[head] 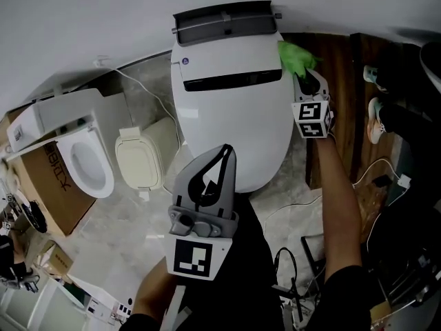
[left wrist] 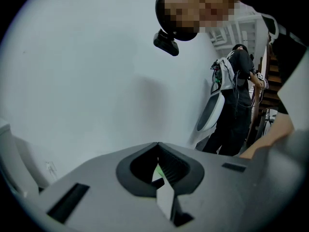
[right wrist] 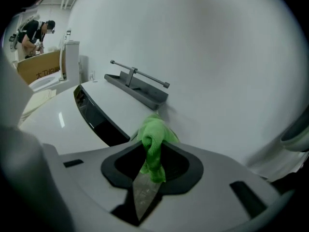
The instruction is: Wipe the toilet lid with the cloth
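Grey L gripper (head: 224, 150), R gripper (head: 303, 76) same, black-lined jaws, b/w marker cube (head: 191, 259) each, black clothes (head: 241, 267).

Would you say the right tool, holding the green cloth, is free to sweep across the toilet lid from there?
Probably yes. The right tool grips the green cloth at the far right corner of the toilet lid, which lies bare. Only the left tool, shut above its near end, might intrude.
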`<state>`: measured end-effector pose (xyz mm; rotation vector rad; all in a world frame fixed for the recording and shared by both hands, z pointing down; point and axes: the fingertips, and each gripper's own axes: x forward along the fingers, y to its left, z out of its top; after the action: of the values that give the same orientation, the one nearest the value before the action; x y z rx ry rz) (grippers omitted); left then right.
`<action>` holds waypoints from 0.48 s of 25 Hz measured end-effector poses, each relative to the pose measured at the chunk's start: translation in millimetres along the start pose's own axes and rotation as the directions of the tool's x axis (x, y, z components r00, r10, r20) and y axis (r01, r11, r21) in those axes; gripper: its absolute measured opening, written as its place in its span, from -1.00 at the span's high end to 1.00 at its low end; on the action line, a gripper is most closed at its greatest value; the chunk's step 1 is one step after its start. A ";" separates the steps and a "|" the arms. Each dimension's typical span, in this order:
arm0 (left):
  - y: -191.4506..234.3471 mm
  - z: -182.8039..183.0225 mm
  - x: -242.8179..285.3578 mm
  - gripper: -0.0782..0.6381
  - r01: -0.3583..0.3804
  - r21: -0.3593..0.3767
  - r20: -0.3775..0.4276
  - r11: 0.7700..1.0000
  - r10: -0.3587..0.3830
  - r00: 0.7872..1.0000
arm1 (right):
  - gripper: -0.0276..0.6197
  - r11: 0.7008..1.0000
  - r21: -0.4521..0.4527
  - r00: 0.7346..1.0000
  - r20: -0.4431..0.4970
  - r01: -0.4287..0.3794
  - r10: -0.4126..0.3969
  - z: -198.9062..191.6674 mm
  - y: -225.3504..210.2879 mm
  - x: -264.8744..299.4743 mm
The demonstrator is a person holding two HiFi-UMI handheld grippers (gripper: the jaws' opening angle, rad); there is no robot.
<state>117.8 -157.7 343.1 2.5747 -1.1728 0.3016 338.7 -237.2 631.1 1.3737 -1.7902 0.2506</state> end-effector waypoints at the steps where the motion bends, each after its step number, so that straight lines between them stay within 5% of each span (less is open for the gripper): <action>1: 1.7 -4.1 1.4 0.76 0.002 0.001 -0.004 1.000 -0.002 1.000 | 0.58 1.000 -0.015 1.000 -0.013 0.003 -0.003 -3.0 -0.5 7.5; 7: 14.0 -22.1 4.1 0.76 -0.006 0.002 -0.024 1.000 0.006 1.000 | 0.58 0.988 -0.152 0.998 -0.059 -0.030 0.022 -13.3 2.0 39.0; 12: 18.7 -31.3 3.0 0.76 -0.017 -0.012 -0.030 1.000 0.016 0.999 | 0.60 0.950 -0.290 0.993 -0.071 -0.113 0.097 -16.7 6.8 41.4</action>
<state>103.5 -160.4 376.7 2.5425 -1.1820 0.3346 339.2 -253.5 673.3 1.0535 -1.7748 0.0730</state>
